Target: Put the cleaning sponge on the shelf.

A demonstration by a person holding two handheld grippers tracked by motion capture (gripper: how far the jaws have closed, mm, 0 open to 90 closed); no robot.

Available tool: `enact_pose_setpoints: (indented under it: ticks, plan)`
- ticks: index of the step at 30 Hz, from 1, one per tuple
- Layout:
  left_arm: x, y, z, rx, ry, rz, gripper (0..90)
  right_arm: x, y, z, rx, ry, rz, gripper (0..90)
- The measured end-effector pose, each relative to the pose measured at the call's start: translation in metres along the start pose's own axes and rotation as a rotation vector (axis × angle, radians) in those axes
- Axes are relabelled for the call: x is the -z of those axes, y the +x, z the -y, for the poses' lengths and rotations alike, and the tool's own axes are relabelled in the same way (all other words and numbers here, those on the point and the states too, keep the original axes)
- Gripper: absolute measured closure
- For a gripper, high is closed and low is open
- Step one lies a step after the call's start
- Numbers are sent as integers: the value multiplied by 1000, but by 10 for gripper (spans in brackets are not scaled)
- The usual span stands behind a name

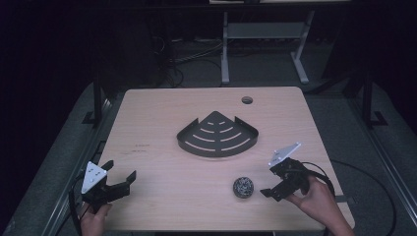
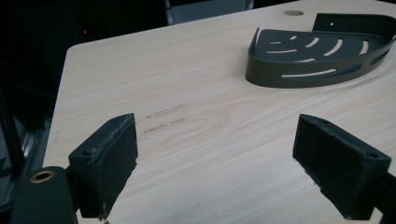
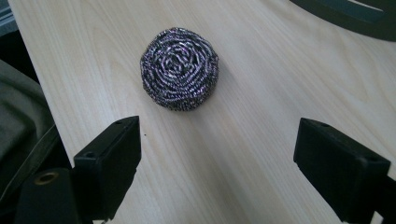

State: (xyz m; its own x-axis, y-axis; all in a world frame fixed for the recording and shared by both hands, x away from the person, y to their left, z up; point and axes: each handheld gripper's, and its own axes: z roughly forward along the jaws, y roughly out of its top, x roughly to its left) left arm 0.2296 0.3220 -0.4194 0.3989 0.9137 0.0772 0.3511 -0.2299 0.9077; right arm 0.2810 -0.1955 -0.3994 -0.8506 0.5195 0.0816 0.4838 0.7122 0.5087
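Right gripper [image 1: 275,184] hovered just beside the steel scourer [image 1: 243,187], jaws spread wide and empty, left gripper [image 1: 119,171] gaped apart, corner shelf [image 1: 218,134] sat mid-table [image 1: 162,123]

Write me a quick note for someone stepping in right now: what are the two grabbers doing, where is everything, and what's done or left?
Left gripper: open, empty, at the table's near left corner, jaws toward the rack.
Right gripper: open, empty, at the near right, jaws pointed at the scourer but not yet around it.
Scourer: lies on the table just ahead of the right gripper, apart from the rack.
Rack: mid-table, nothing in it.
Done: nothing moved so far, by the look of it.
Left: probably close the right gripper on the scourer and set it in the rack.
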Motion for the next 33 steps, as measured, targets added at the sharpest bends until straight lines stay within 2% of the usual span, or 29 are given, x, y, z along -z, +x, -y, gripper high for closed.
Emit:
enact_pose_setpoints:
  ticks: [4,8,18,27,33]
  plan:
    - [0,0,0,2,0,-2,133,-4,5,-12,39,1,-9,145]
    - [0,1,0,3,3,-2,132,-8,7,-18,52,15,-20,145]
    - [0,1,0,6,0,-5,132,-33,16,-39,109,62,-64,145]
    - [1,1,0,6,-2,-7,132,-50,18,-48,132,104,-78,147]
    - [0,1,-1,8,-1,-6,132,-62,17,-50,140,156,-76,154]
